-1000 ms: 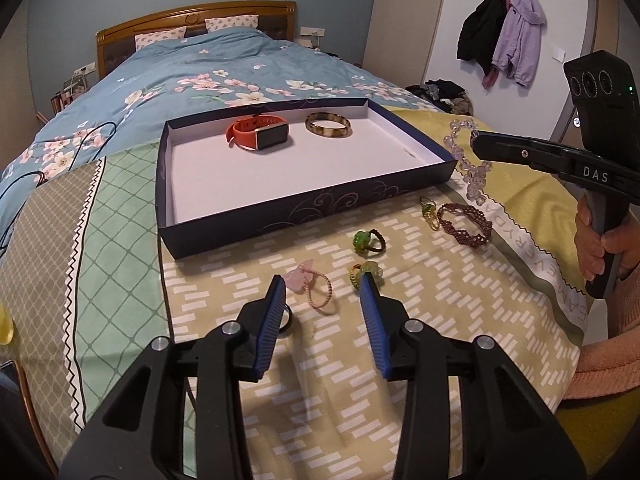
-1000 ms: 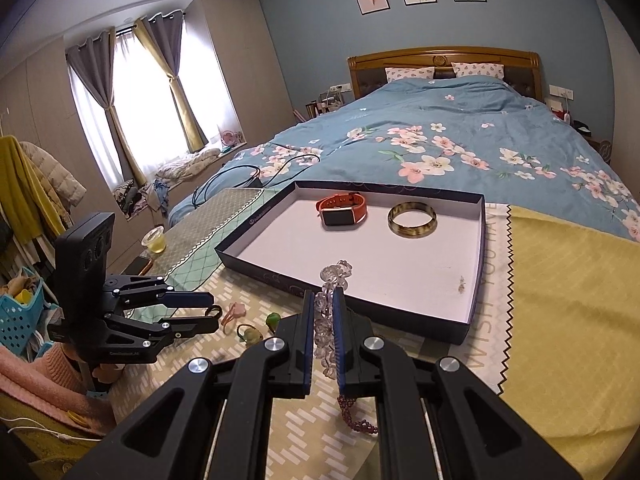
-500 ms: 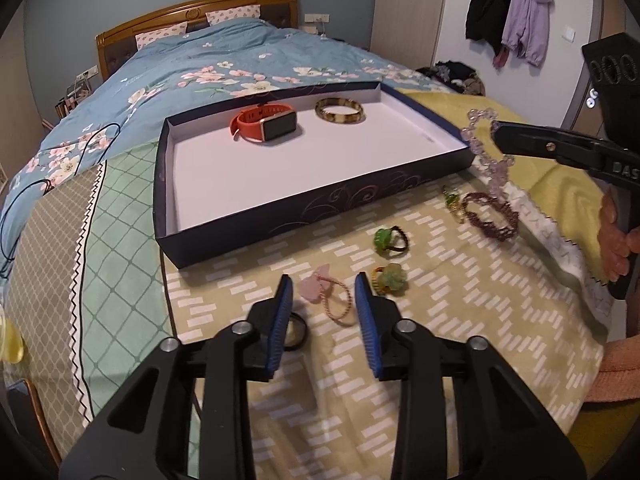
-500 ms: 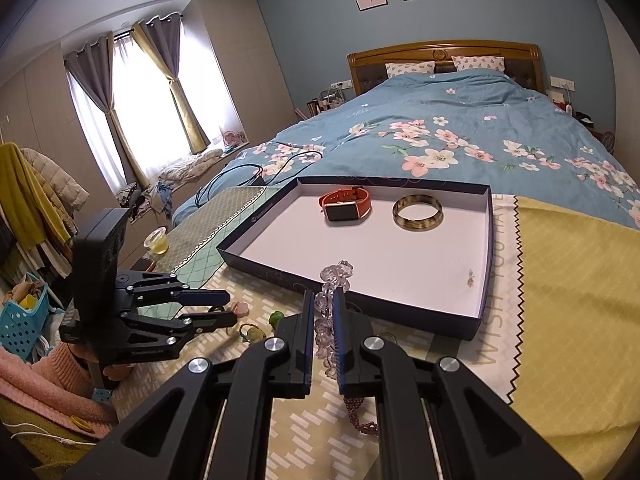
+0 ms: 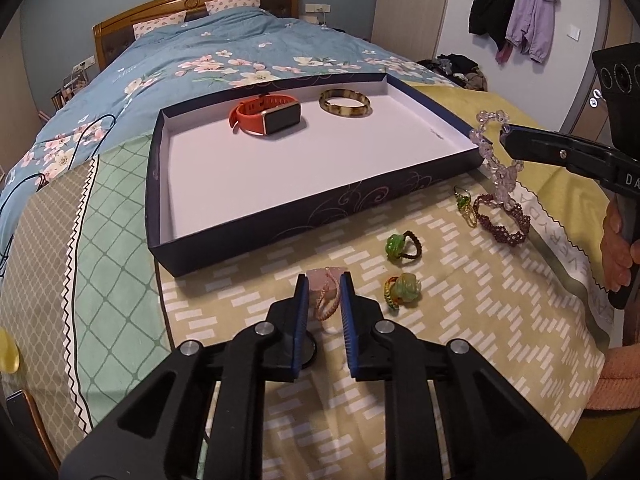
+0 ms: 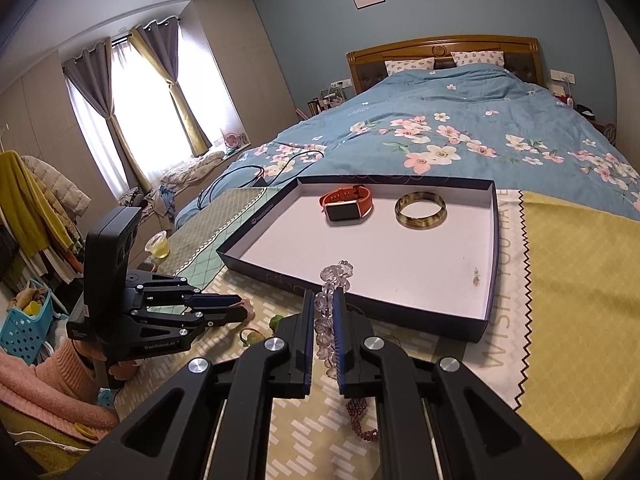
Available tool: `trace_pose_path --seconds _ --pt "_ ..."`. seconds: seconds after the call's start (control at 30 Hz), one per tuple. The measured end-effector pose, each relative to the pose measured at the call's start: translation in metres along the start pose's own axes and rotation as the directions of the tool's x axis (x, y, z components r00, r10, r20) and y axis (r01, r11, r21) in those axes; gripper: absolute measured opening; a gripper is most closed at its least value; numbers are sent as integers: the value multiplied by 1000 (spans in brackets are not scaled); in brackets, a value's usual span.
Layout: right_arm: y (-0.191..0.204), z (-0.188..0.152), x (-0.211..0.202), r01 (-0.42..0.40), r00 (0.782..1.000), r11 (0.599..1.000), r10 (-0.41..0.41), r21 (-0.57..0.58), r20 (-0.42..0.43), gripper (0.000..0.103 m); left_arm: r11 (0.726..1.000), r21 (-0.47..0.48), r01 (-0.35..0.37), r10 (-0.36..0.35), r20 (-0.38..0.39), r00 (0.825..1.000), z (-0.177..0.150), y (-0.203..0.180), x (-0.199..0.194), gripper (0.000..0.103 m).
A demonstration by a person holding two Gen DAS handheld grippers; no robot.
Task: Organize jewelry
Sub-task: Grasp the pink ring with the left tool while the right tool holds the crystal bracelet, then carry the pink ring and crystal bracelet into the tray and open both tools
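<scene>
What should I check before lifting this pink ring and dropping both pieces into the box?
1. Left tongs, just closing, on the pink stone ring with woven band: ok.
2. Right tongs shut on the clear crystal bead bracelet: ok.
3. Ring's grip firm enough to lift: cannot tell.
4. Bare floor left in the dark blue cardboard box: ok.
5. Green glass ring outside the left tongs: ok.

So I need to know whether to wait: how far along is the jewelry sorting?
Done: an orange watch and a bangle lie in the box. In hand: the right gripper holds a clear bead bracelet; the left gripper has just been closing on a pink ring. Left: two green rings, a maroon bracelet and a small green piece.
</scene>
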State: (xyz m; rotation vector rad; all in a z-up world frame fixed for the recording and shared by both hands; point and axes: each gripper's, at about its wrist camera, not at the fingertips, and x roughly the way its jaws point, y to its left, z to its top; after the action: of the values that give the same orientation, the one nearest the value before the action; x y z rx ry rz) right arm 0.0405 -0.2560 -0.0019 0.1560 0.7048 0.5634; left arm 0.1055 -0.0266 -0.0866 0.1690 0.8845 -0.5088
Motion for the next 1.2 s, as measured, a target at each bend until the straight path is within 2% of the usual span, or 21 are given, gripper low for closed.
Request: trace_pose_path --seconds 0.03,0.07,0.57,0.83,1.2 --pt "0 1 -1 0 1000 1000 0 1 3 7 1000 -3 4 -4 1 1000 1 0 -1 4" --pt "0 2 -1 0 1000 1000 0 2 7 7 1000 -6 8 -8 4 1000 0 0 -2 3" --pt "-3 18 -3 12 999 1000 -12 -11 44 7 999 -18 27 -25 76 997 10 2 -23 3" --pt "-5 35 -1 36 997 998 -34 -44 63 7 1000 -2 14 -14 126 992 28 0 -36 3" --pt "-19 55 18 67 997 996 -64 -52 52 7 1000 13 -19 17 145 989 54 4 -33 3"
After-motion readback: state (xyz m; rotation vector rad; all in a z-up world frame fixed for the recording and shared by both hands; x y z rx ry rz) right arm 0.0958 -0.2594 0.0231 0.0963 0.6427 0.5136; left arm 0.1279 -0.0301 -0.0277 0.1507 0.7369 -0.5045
